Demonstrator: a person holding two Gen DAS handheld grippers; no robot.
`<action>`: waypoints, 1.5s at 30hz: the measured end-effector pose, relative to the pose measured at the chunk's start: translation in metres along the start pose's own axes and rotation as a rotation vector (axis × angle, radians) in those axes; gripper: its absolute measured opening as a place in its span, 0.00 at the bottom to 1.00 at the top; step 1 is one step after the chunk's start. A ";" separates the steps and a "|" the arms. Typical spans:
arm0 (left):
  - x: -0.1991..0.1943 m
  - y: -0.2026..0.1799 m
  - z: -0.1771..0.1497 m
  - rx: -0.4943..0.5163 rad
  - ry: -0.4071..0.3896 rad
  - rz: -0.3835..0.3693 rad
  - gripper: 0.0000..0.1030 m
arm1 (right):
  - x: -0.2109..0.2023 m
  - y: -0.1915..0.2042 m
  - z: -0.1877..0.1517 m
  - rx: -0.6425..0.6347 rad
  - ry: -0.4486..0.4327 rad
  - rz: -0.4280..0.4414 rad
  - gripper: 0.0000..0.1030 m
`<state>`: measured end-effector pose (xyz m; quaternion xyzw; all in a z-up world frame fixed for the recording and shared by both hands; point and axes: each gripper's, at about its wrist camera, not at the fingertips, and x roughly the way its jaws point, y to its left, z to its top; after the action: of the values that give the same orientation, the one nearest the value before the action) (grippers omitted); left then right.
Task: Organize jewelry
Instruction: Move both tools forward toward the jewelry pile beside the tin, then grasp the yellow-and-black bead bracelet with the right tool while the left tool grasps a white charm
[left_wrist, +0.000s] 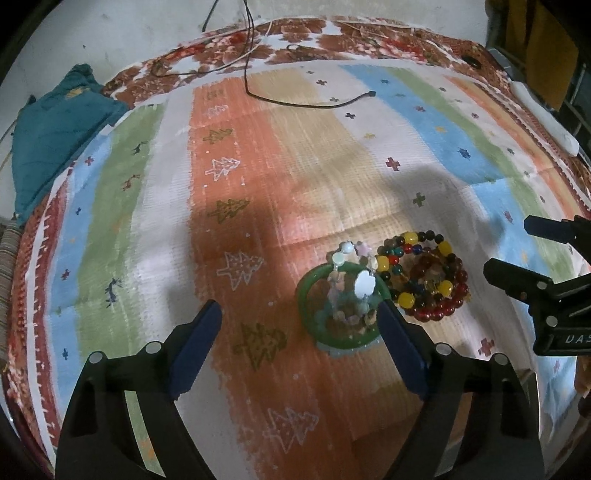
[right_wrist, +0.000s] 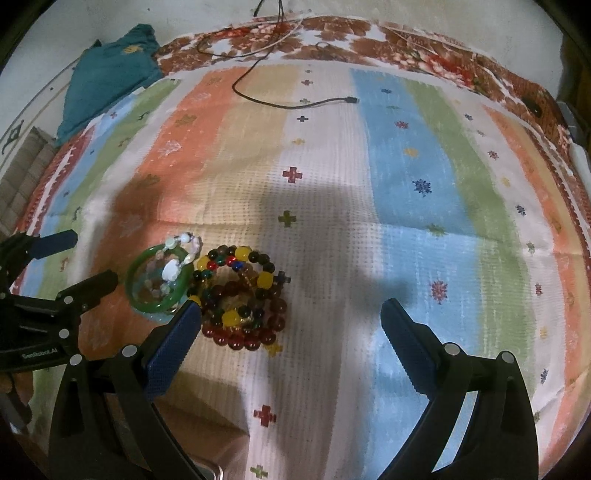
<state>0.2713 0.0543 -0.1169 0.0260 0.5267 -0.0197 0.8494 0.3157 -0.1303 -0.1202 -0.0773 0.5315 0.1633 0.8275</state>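
- Left wrist view: the left gripper (left_wrist: 299, 325) hangs with jaws wide and nothing held; its right blue pad sits just beside the green glass bangle (left_wrist: 314, 288), whether touching cannot be told
- pale shell-bead bracelet (left_wrist: 364, 282) lies across the bangle; the heap of red, yellow and dark bead bracelets (left_wrist: 424, 280) touches the bangle's right side, on the striped woven cloth (left_wrist: 258, 166)
- Right wrist view: the right gripper (right_wrist: 291, 314) is spread wide, empty; its left pad overlaps the heap's edge beside the bangle

A striped cloth (left_wrist: 314, 155) with small crosses covered the bed; behind it stood a pale wall (left_wrist: 147, 29), lit dimly.
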 end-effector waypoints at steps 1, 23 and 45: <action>0.003 0.000 0.002 -0.002 0.003 -0.006 0.81 | 0.001 0.001 0.001 -0.001 0.002 0.001 0.96; 0.044 -0.010 0.017 0.039 0.064 -0.034 0.58 | 0.032 0.002 0.019 0.003 0.052 -0.008 0.77; 0.062 -0.014 0.017 0.072 0.099 -0.009 0.12 | 0.057 0.019 0.023 -0.037 0.112 0.077 0.24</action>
<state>0.3129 0.0384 -0.1650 0.0552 0.5671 -0.0412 0.8208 0.3505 -0.0952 -0.1607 -0.0809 0.5765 0.2003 0.7880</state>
